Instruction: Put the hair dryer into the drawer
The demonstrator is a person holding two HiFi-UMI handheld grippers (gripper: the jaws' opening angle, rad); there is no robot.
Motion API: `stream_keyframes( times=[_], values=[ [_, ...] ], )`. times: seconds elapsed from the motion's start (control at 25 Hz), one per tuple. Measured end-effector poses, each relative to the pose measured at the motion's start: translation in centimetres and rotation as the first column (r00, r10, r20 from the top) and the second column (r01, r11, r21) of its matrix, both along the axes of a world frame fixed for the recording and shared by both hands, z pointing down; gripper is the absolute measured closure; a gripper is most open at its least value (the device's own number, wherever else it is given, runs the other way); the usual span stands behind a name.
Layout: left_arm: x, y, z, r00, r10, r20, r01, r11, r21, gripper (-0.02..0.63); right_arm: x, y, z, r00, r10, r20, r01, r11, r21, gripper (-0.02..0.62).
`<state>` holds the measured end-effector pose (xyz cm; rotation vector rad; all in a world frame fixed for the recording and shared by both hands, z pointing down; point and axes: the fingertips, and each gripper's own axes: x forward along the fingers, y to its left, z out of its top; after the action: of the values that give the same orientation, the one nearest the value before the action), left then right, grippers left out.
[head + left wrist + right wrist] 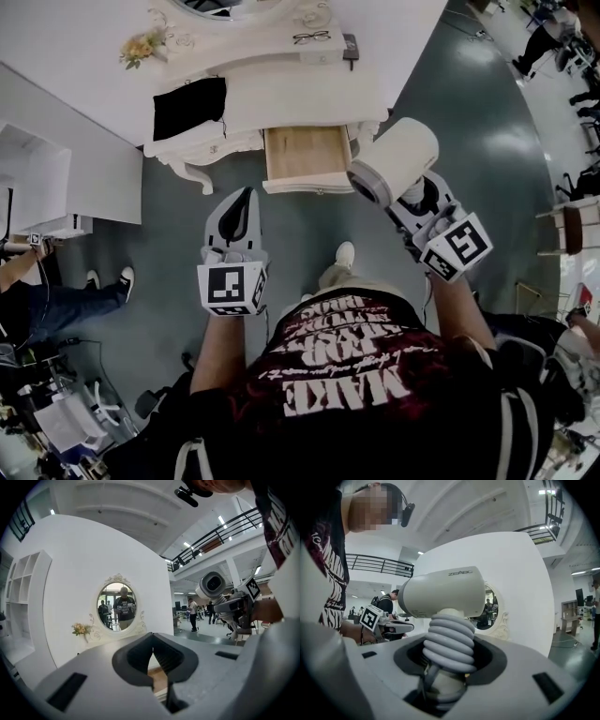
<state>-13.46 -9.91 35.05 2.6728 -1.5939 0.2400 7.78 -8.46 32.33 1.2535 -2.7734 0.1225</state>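
Note:
A cream hair dryer (396, 157) with its cord coiled round the handle is held up to the right of the open wooden drawer (305, 154) of a white vanity table (309, 94). My right gripper (412, 199) is shut on the handle. In the right gripper view the dryer (443, 592) stands upright between the jaws of the right gripper (447, 667). My left gripper (246, 199) is shut with nothing in it, in front of the drawer's left side. In the left gripper view the left gripper (153, 641) has its tips touching, and the dryer (212, 584) shows at the right.
On the vanity lie a black cloth (189, 106), glasses (311, 37), a small dark item (350, 47) and flowers (141, 47). An oval mirror (117, 606) hangs above it. A white cabinet (56, 178) stands at the left, with another person (28, 291) beside it. A chair (572, 225) stands at the right.

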Motion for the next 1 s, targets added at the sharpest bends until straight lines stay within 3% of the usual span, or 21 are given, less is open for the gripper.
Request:
stream_keyframes(
  times=[0.6, 1.0],
  values=[
    [2.6, -7.1, -0.2, 0.998, -0.056, 0.004, 0.056, 0.998, -0.010, 0.601, 2.1, -7.8, 0.1, 0.996, -0.084, -0.007, 0.084, 0.996, -0.023, 0.383],
    [6.3, -9.8, -1.3, 0.995, -0.100, 0.013, 0.100, 0.995, 0.020, 0.601, 6.0, -10.6, 0.3, 0.990, -0.139, 0.016, 0.139, 0.990, -0.011, 0.383]
  ],
)
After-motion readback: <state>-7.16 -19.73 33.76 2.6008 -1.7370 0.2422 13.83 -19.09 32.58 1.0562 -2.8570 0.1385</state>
